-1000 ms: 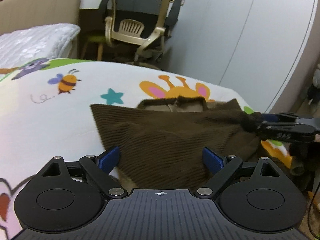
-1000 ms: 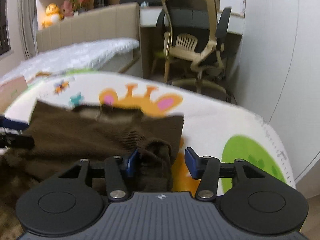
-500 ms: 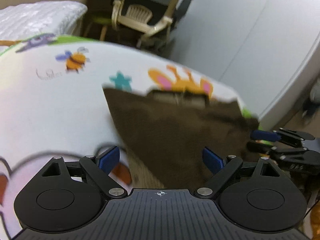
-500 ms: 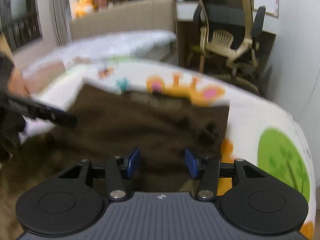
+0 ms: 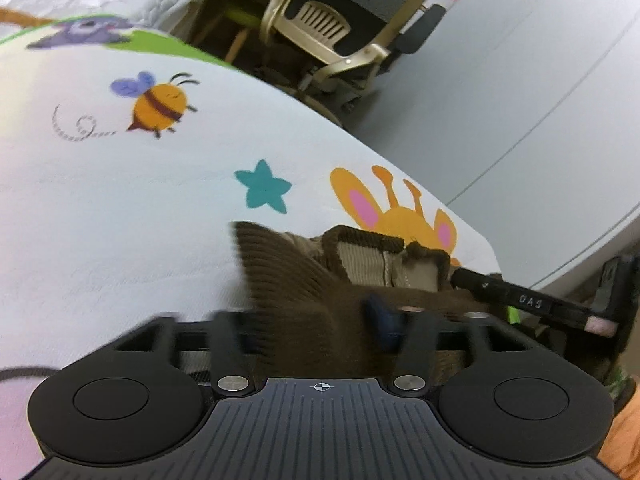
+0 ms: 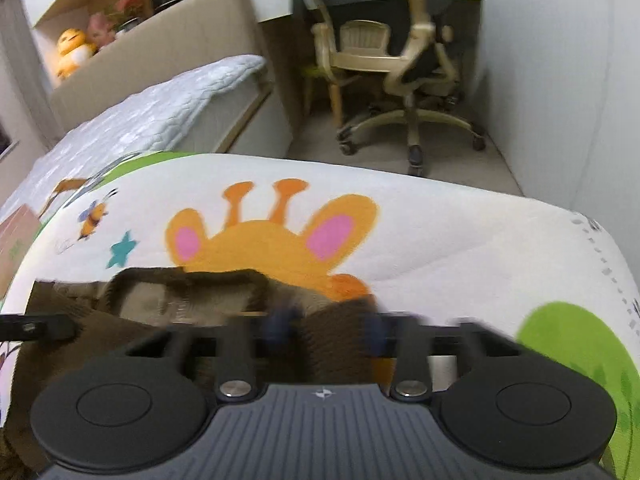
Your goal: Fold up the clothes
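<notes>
Your left claw [image 5: 316,332] and right claw [image 6: 326,330] each pinch a bunch of the brown corduroy garment [image 5: 288,276]; both views blur at the fingers, yet cloth fills each gap. The garment lies on the printed mat [image 5: 120,208] just ahead of both claws, ribbed and dark outside, tan-lined at the waistband [image 5: 376,264] beyond. It looks soft, thick and limp, likely to sag, so take it at corners and hems. A chair [image 6: 384,64] stands far behind.

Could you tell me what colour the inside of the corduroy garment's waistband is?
Beige, against the dark brown corduroy garment; clearest in the left wrist view.
</notes>
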{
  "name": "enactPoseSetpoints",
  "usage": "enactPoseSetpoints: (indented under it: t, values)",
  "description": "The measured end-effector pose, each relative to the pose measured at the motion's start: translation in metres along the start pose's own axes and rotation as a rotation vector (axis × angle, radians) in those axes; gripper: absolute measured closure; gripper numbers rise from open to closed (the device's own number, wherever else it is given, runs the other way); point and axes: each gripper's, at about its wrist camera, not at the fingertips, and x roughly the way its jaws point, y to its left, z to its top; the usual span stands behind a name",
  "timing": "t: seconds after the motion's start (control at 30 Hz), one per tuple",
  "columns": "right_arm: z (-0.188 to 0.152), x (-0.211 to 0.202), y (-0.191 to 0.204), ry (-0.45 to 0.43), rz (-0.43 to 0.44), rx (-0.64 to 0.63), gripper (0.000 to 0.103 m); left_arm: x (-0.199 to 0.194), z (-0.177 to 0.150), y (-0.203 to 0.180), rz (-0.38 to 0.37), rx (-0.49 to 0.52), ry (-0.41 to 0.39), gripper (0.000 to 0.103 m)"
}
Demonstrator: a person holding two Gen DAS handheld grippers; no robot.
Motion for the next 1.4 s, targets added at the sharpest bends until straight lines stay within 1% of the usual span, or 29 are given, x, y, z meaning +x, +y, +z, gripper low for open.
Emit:
enactPoseSetpoints:
  t: [0.03,0.1,0.2,0.27,0.37,0.47,0.53,0.57,0.67,0.7,0.73,0.77,0.8,0.83,0.87,0.9,0.93,1.0,1.07,1.17,1.23,1.3,1.37,1.4]
  values:
    - [-0.002,-0.010,0.002,-0.020,0.015,0.001,0.091,-0.004,-0.001,-0.002,-0.005,0.017,-0.005,0.085]
    - [-0.008,-0.041,0.006,-0.076,0.047,-0.021,0.092,-0.027,-0.004,-0.004,-0.035,0.042,-0.031,0.088]
    - [-0.020,-0.103,0.009,-0.157,0.105,-0.030,0.092,-0.079,-0.015,-0.013,-0.106,0.099,-0.086,0.090]
    - [-0.036,-0.151,0.011,-0.213,0.136,-0.048,0.093,-0.117,-0.032,-0.026,-0.148,0.174,-0.121,0.091]
    - [-0.071,-0.213,0.019,-0.263,0.151,-0.091,0.093,-0.153,-0.068,-0.038,-0.163,0.242,-0.122,0.091]
    - [-0.110,-0.247,0.023,-0.262,0.148,-0.117,0.094,-0.182,-0.106,-0.047,-0.163,0.299,-0.112,0.089]
    - [-0.140,-0.257,0.024,-0.240,0.118,-0.133,0.094,-0.190,-0.133,-0.045,-0.144,0.320,-0.089,0.081]
    - [-0.155,-0.259,0.023,-0.225,0.097,-0.136,0.094,-0.194,-0.147,-0.043,-0.137,0.328,-0.072,0.079]
    - [-0.195,-0.260,0.018,-0.191,0.022,-0.159,0.093,-0.200,-0.184,-0.036,-0.124,0.348,-0.011,0.066]
    - [-0.206,-0.261,0.014,-0.181,0.007,-0.153,0.091,-0.201,-0.194,-0.033,-0.127,0.350,0.012,0.053]
    - [-0.214,-0.262,0.010,-0.170,-0.001,-0.135,0.085,-0.203,-0.203,-0.029,-0.131,0.343,0.031,0.045]
    - [-0.223,-0.262,0.005,-0.160,-0.008,-0.116,0.081,-0.206,-0.207,-0.025,-0.145,0.327,0.039,0.044]
    - [-0.229,-0.264,0.000,-0.155,-0.017,-0.095,0.069,-0.208,-0.209,-0.020,-0.161,0.310,0.042,0.042]
    - [-0.231,-0.266,-0.004,-0.156,-0.024,-0.079,0.050,-0.211,-0.212,-0.016,-0.178,0.292,0.045,0.033]
    - [-0.233,-0.269,-0.008,-0.159,-0.029,-0.068,0.040,-0.215,-0.211,-0.012,-0.200,0.270,0.034,0.027]
    - [-0.235,-0.272,-0.010,-0.164,-0.031,-0.063,0.029,-0.219,-0.209,-0.008,-0.225,0.247,0.017,0.020]
    - [-0.235,-0.276,-0.010,-0.175,-0.030,-0.064,0.025,-0.223,-0.207,-0.005,-0.250,0.223,0.000,0.018]
    - [-0.233,-0.282,-0.009,-0.200,-0.026,-0.067,0.022,-0.225,-0.200,-0.002,-0.283,0.164,-0.027,0.014]
    - [-0.226,-0.280,-0.008,-0.224,-0.010,-0.055,0.019,-0.213,-0.190,-0.001,-0.300,0.096,-0.033,0.012]
    - [-0.217,-0.270,-0.005,-0.240,0.019,-0.031,0.018,-0.179,-0.178,0.001,-0.284,0.013,-0.010,0.012]
    - [-0.214,-0.257,0.000,-0.226,0.030,-0.022,0.017,-0.155,-0.172,0.004,-0.278,-0.053,0.007,0.012]
    - [-0.213,-0.242,0.005,-0.205,0.033,-0.024,0.015,-0.133,-0.165,0.005,-0.298,-0.112,0.015,0.012]
    - [-0.217,-0.233,0.008,-0.190,0.037,-0.014,0.014,-0.116,-0.156,0.004,-0.301,-0.152,0.018,0.015]
    - [-0.219,-0.229,0.009,-0.183,0.039,-0.007,0.010,-0.109,-0.152,0.003,-0.295,-0.163,0.017,0.021]
